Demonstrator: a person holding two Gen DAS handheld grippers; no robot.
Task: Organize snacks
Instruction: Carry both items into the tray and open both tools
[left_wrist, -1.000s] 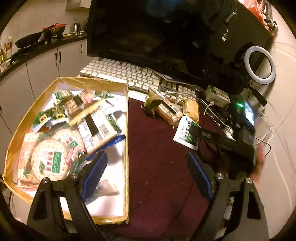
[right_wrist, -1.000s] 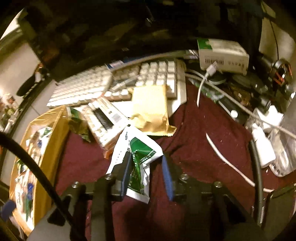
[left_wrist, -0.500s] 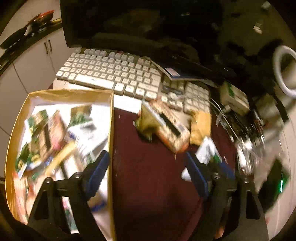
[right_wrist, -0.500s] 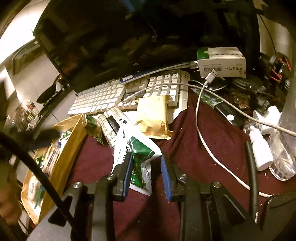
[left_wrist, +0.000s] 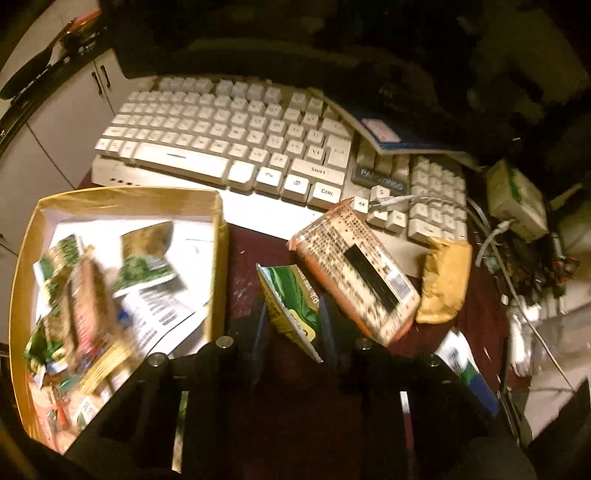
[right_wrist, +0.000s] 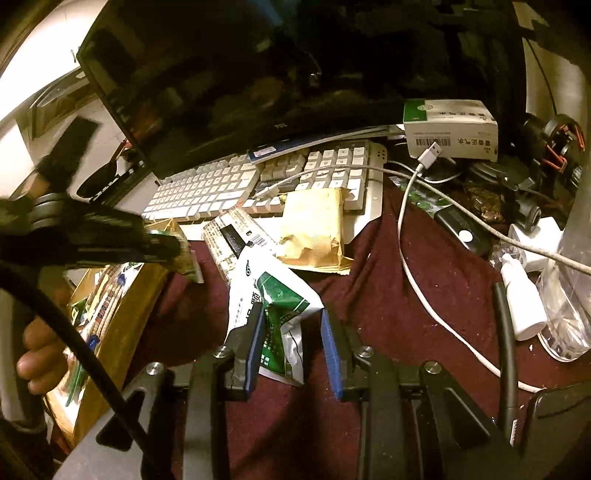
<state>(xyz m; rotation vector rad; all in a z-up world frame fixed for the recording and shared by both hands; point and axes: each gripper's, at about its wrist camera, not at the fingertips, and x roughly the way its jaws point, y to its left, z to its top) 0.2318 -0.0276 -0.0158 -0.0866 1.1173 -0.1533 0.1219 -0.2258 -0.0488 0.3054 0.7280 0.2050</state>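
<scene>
1. The gold box (left_wrist: 218, 206) sits at the left on the maroon cloth (left_wrist: 251, 258), already heaped with snack packets. Against the view of a second ago, I now see the left gripper (left_wrist: 291, 325) clear of the box and over the loose snacks in front of the keyboard (left_wrist: 221, 136). I read this as one packet delivered and the next pick begun.
2. Three loose snacks lie beside the box in the left wrist view: the orange-edged pack (left_wrist: 354, 269), leaning on the keyboard's front edge; the tan pouch (left_wrist: 445, 280) to its right; and the green-and-yellow packet (left_wrist: 291, 299), tilted up on edge.
3. The left gripper's jaws have just been closing from wide to narrow, and the green-and-yellow packet stands between them. The blue pads appear to press its two faces, so I judge it gripped.
4. The right gripper (right_wrist: 291, 343) is narrow as before, clamped on the white-and-green packet (right_wrist: 277, 291), whose crumpled lower end sits between the pads while its top rests near the orange-edged pack.
5. Both packets remain outside the box; carrying them over its rim is what I judge comes next.
</scene>
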